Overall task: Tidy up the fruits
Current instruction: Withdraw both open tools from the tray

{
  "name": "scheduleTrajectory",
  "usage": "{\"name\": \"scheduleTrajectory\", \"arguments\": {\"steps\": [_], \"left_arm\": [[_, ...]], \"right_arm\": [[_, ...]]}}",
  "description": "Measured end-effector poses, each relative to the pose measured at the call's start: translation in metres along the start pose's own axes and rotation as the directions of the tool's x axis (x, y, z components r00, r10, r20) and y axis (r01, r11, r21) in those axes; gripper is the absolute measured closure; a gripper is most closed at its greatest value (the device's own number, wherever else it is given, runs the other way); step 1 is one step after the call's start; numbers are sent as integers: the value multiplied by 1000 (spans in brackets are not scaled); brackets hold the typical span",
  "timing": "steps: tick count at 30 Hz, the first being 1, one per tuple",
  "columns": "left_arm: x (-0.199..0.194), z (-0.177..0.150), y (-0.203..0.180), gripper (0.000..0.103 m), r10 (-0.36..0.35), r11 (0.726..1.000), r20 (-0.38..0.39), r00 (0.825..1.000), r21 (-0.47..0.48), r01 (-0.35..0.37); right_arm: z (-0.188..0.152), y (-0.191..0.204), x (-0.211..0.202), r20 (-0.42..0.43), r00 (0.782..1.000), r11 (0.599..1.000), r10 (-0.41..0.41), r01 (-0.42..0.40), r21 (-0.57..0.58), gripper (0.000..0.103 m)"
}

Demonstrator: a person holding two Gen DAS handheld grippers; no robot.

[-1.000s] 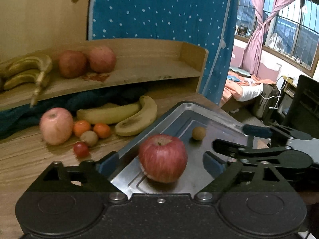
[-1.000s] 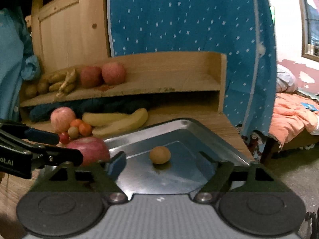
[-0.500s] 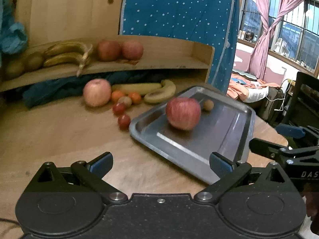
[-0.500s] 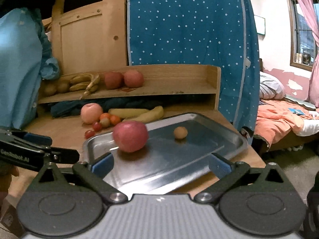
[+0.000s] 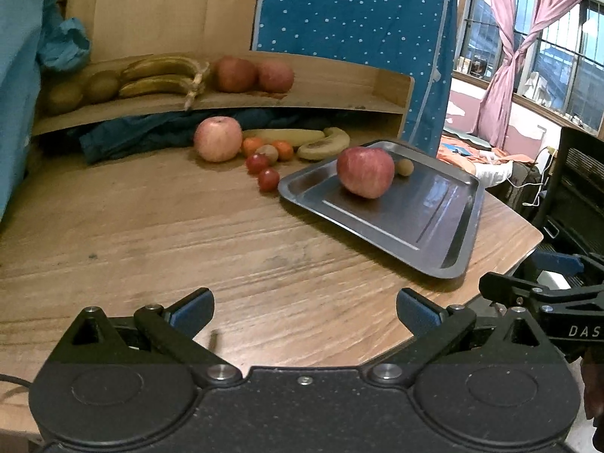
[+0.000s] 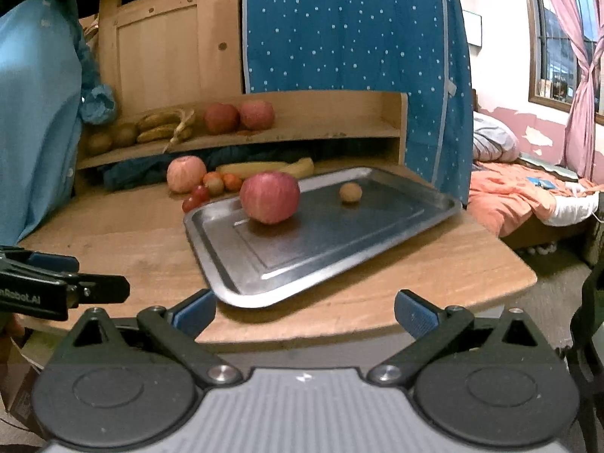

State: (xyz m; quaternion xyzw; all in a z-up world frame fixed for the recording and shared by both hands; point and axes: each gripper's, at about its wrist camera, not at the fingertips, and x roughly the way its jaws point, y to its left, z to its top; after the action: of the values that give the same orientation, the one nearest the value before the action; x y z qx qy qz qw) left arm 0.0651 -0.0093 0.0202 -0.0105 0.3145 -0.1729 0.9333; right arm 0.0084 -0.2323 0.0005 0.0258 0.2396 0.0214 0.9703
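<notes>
Table point(image 5: 158, 226): round-edged wooden top filling the lower half of both wrist views; it bears the tray, the loose fruit and the shelf.
Shelf point(image 5: 294, 104): low wooden rack at 12 o'clock on the table, against a blue dotted cloth point(image 5: 358, 11); dark blue fabric is stuffed under it.
Tray point(image 6: 339, 260): steel, rectangular, lying flat toward 2 o'clock on the table in the left wrist view, one corner near the table's edge.
Left gripper point(image 5: 305, 311): jaws spread wide with nothing between them, held over the near table edge, well apart from the tray; they have just been opening.
Right gripper point(image 6: 305, 311): jaws spread wide and empty, at 6 o'clock of the tray beyond the table's rim; they too have just been opening.
Shelf fruit: bananas point(image 5: 166, 75), two red apples point(image 5: 236, 73) beside them, kiwis point(image 5: 100, 85) at the 9 o'clock end.
Loose bananas point(image 5: 287, 136): lying under the shelf, at 11 o'clock of the tray.
Red apple point(image 5: 365, 171): standing on the tray, in its far half.
Pink apple point(image 5: 218, 138): on the table at 9 o'clock of the tray, just beside a cluster of small fruit.
Small fruit: oranges point(image 5: 252, 145), a kiwi-like brown one and cherry tomatoes point(image 5: 268, 179), close together between the pink apple and the tray.
Small brown fruit point(image 6: 350, 192): on the tray, at 3 o'clock of the red apple, apart from it.
</notes>
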Motion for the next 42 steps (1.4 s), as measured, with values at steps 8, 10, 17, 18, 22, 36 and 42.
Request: {"name": "scheduleTrajectory", "arguments": {"steps": [8, 10, 17, 18, 22, 36, 42], "left_arm": [[-1, -1, 2, 1, 16, 1000, -8, 1000, -8, -16], [-1, 0, 2, 1, 20, 1000, -7, 1000, -9, -20], [1, 4, 3, 1, 39, 999, -11, 999, -15, -39], [1, 5, 3, 1, 43, 999, -11, 999, -17, -43], [1, 7, 5, 1, 55, 998, -9, 998, -21, -55], [5, 12, 8, 1, 68, 997, -19, 997, -26, -69], [6, 14, 9, 1, 72, 997, -16, 997, -27, -72]], "right_arm": [[-2, 3, 5, -33, 999, 1000, 9, -8, 11, 0], [-2, 3, 5, -33, 999, 1000, 13, -12, 9, 0], [1, 5, 12, -46, 999, 1000, 27, -26, 12, 0], [1, 5, 13, -47, 998, 999, 30, -29, 12, 0], [3, 6, 17, -54, 998, 999, 35, -35, 10, 0], [5, 7, 23, -75, 997, 999, 37, -36, 6, 0], [6, 7, 23, -77, 996, 999, 37, -37, 4, 0]]}}
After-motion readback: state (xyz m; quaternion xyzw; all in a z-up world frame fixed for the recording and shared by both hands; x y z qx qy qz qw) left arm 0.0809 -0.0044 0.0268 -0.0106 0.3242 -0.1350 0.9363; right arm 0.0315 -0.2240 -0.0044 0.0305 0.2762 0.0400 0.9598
